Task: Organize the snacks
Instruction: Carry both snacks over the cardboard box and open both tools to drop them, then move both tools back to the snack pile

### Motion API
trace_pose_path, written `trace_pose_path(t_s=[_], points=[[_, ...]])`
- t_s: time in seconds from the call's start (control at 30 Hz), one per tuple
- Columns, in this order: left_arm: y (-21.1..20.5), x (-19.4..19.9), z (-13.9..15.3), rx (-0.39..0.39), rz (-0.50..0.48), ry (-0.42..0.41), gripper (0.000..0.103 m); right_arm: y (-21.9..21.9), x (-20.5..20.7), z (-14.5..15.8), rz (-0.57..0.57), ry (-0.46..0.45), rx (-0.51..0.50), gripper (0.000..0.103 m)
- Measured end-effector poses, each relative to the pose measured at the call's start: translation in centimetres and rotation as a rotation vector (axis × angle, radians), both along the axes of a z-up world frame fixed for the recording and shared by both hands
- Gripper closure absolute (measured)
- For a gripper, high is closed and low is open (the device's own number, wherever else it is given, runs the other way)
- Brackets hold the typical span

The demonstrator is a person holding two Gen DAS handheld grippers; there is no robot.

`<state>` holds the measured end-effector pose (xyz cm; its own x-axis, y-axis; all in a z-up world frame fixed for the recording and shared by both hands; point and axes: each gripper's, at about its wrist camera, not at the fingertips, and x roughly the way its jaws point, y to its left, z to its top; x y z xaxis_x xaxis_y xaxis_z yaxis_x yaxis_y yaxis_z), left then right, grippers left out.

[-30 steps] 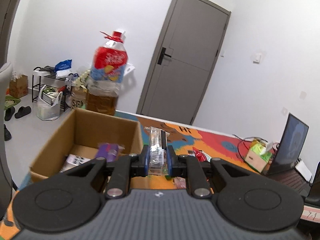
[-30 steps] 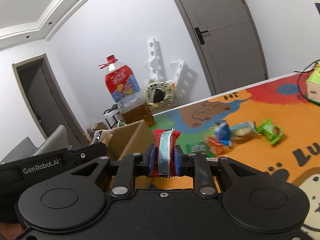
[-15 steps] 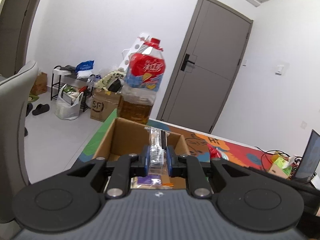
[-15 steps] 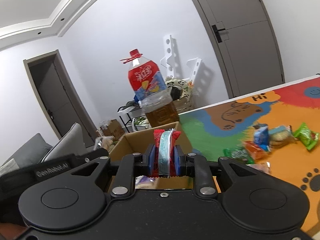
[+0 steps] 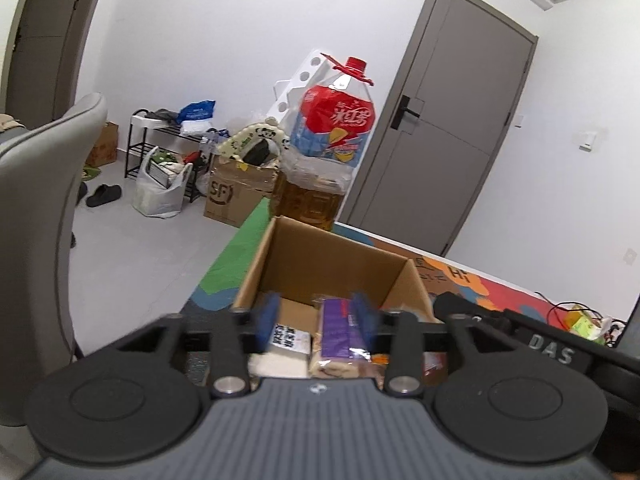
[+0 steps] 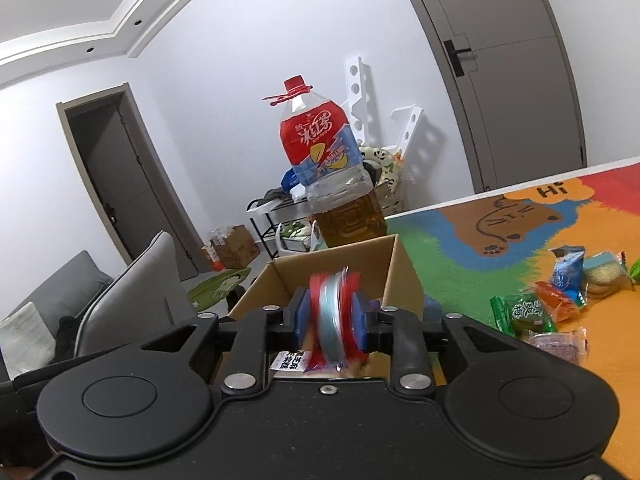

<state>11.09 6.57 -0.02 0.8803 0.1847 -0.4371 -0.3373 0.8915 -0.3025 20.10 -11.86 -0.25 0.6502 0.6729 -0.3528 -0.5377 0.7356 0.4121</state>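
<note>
One box, cardboard, open top, sits at the mat's green end; one big tea bottle stands just behind the box, touching or nearly so.

Two grippers. Left gripper hovers over the box, jaws spread wide, nothing between the blue pads. Right gripper is also over the box, jaws clenched on one red packet with a pale blue stripe; packet is motion-blurred and stands edge-on between the pads.

Inside the box, left view: one purple packet, one white packet with black print beside it, something orange at the box's right edge, too hidden to name. The right view shows only the white packet's printed corner under the gripper; most of the box floor is blocked.

Loose snacks on the mat right of the box, right view only: one green packet, one orange packet, one blue packet, one round biscuit pack, one purplish packet nearest the gripper. Five counted; a green sliver at the frame edge may be another, cannot tell.

The left view alone shows one tissue box and cables far right of the box. Both views show one grey chair left of the box, and one grey door behind it.
</note>
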Motion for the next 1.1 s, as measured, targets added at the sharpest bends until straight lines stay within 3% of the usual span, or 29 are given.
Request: trace_pose_path(t_s=[0.1, 0.13, 0.23, 0.33, 0.63, 0.87, 1.1], points=[[-0.5, -0.3, 0.3, 0.057, 0.035, -0.004, 0.03, -0.7, -0.7, 0.2, -0.021, -0.029, -0.001, 0.037], [-0.7, -0.3, 0.3, 0.063, 0.033, -0.007, 0.029, -1.0, -1.0, 0.2, -0.031, -0.043, -0.006, 0.027], [-1.3, -0.5, 0.5, 0.064, 0.021, -0.019, 0.026, -2.1, -1.5, 0.2, -0.063, -0.055, -0.019, 0.011], [-2.2, -0.7, 0.6, 0.078, 0.031, -0.034, 0.023, -3.6, -1.7, 0.0, -0.103, -0.058, -0.024, 0.003], [-4.8, -1.2, 1.4, 0.065, 0.011, -0.096, 0.022, -8.0, -2.5, -0.3, -0.264, -0.085, -0.015, 0.0], [-6.9, -0.1, 1.9, 0.07, -0.015, -0.042, 0.021, -11.7, -3.1, -0.1, -0.331, -0.126, 0.026, 0.0], [-9.6, 0.8, 2.1, 0.143, -0.092, -0.01, 0.009, -14.3, -2.6, -0.2, -0.379, -0.098, -0.008, 0.0]])
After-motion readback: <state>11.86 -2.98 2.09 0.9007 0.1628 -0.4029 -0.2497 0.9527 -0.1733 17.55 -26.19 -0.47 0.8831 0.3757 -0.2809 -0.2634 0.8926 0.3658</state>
